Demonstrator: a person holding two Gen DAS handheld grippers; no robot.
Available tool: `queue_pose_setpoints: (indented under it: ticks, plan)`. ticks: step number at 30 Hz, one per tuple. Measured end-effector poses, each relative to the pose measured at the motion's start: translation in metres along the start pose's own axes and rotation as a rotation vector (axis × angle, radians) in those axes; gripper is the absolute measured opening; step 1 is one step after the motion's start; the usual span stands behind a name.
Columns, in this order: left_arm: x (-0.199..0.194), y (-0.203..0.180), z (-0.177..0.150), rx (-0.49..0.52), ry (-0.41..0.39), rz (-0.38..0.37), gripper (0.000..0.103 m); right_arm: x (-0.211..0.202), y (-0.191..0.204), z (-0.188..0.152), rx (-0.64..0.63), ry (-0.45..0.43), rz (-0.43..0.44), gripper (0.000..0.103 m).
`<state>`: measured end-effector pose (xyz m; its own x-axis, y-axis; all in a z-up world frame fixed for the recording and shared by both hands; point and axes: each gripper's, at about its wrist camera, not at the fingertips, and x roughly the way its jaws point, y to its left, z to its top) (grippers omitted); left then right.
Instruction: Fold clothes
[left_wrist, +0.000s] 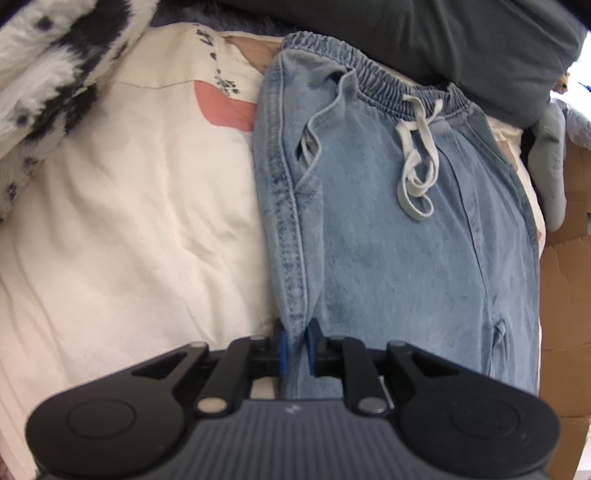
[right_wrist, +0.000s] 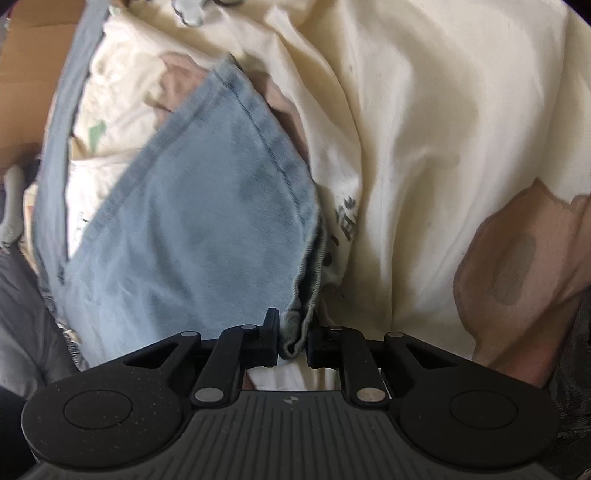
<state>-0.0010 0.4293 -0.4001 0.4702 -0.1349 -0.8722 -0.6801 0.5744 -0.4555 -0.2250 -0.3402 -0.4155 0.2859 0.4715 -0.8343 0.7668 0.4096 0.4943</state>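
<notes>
pale blue denim trousers (left_wrist: 388, 229) with white drawstring (left_wrist: 417, 162), pinched by both tongs.

Each wrist camera looks steeply down along its own fingers, close above the bed (left_wrist: 129, 221); the left view faces the jeans (left_wrist: 406, 240) waistband, the right a hem, and both share jeans and cream bedding
</notes>
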Motion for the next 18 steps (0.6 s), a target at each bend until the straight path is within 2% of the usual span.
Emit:
queue_pose_setpoints:
  ticks: [7, 15, 18]
  plan:
    - [-0.006, 0.002, 0.006, 0.019, -0.006, -0.012, 0.014, 0.006, 0.009, -0.003, -0.022, -0.011, -0.008, 0.010]
    - [-0.012, 0.010, 0.008, 0.007, -0.020, -0.055, 0.014, -0.024, 0.029, 0.002, -0.094, -0.023, -0.030, 0.009]
    - [-0.015, 0.005, 0.009, 0.042, -0.028, -0.061, 0.014, -0.033, 0.043, 0.002, -0.126, -0.024, -0.052, 0.009]
